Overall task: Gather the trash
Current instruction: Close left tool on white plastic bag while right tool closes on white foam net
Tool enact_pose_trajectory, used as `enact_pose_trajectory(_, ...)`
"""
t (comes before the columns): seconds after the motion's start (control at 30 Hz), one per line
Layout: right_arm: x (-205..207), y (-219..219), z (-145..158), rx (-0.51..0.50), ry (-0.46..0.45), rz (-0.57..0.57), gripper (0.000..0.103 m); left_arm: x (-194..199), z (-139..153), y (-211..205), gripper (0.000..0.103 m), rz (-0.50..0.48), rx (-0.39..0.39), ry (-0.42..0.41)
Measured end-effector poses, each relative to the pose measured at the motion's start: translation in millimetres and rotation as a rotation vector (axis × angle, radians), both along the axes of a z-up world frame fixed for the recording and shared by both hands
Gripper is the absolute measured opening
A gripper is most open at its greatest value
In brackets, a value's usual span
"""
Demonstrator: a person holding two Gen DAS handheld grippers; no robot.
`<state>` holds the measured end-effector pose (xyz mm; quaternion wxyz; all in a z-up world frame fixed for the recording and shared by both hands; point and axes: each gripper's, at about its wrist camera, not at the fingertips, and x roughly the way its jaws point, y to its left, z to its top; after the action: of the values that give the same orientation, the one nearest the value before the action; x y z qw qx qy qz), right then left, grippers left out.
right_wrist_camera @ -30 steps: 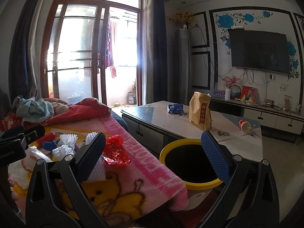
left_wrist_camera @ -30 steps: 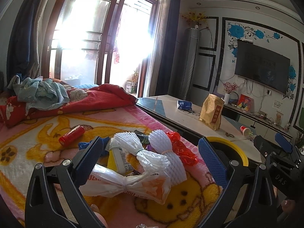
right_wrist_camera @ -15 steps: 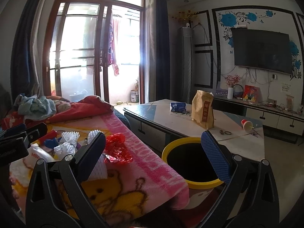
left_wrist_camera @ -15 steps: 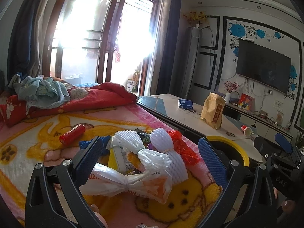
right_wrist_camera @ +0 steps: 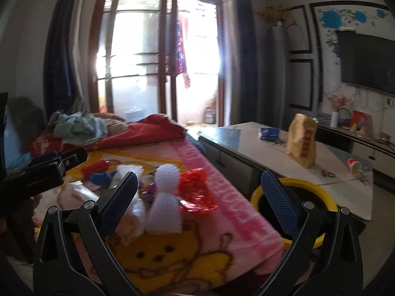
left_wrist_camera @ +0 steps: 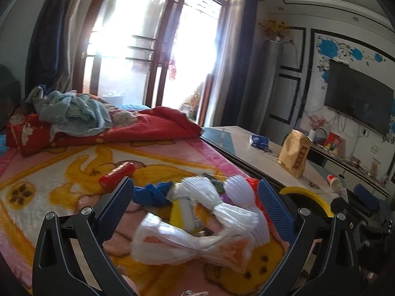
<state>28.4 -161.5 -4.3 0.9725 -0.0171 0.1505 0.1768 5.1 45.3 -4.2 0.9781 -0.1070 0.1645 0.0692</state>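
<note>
Both grippers have advanced toward the trash pile [left_wrist_camera: 205, 212] on the pink blanket [left_wrist_camera: 61, 172]; left gripper [left_wrist_camera: 195, 197] and right gripper [right_wrist_camera: 198, 191] gape, empty. Only the right view shows the yellow-rimmed bin's [right_wrist_camera: 318, 187] mouth beside the bed.

White foam nets [left_wrist_camera: 212, 197], a knotted plastic bag [left_wrist_camera: 195, 246] and red wrapper [right_wrist_camera: 197, 190] lie heaped on the blanket [left_wrist_camera: 61, 172].

A fleecy, matt blanket [left_wrist_camera: 61, 172] in pink and yellow is seen under the trash: a crinkled, thin white plastic bag [left_wrist_camera: 197, 241], ribbed white foam netting [left_wrist_camera: 205, 192] just behind it, and glossy red film [right_wrist_camera: 197, 190] beside that. Beyond the blanket's edge a smooth yellow plastic bin [right_wrist_camera: 328, 204] is seen, and the bench [right_wrist_camera: 246, 143] past it is glossy, bearing a matt brown paper bag [right_wrist_camera: 302, 143].
</note>
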Motion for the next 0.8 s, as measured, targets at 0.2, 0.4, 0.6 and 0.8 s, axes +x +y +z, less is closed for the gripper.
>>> enact_pose_trajectory(0.2, 7.7, 31.5, -3.9, -0.039, 0.027, 0.098, 0.092, -0.8, 3.7, 25.3, 0.097, 0.067, -0.009, 0.004)
enact_pose_trajectory(0.4, 19.4, 58.5, -11.3, -0.084, 0.071, 0.175, 0.092, 2.0, -2.2, 64.1, 0.097, 0.142, -0.045, 0.060)
enact_pose_trajectory(0.6, 36.7, 76.7, -26.0, -0.123, 0.148, 0.249, 0.087, 5.3, -20.8, 99.0, 0.097, 0.149, -0.086, 0.162)
enact_pose_trajectory(0.8, 57.5, 93.1, -41.1, -0.136, 0.252, 0.350, 0.055, 11.7, -43.7, 106.2, 0.097, 0.034, -0.111, 0.243)
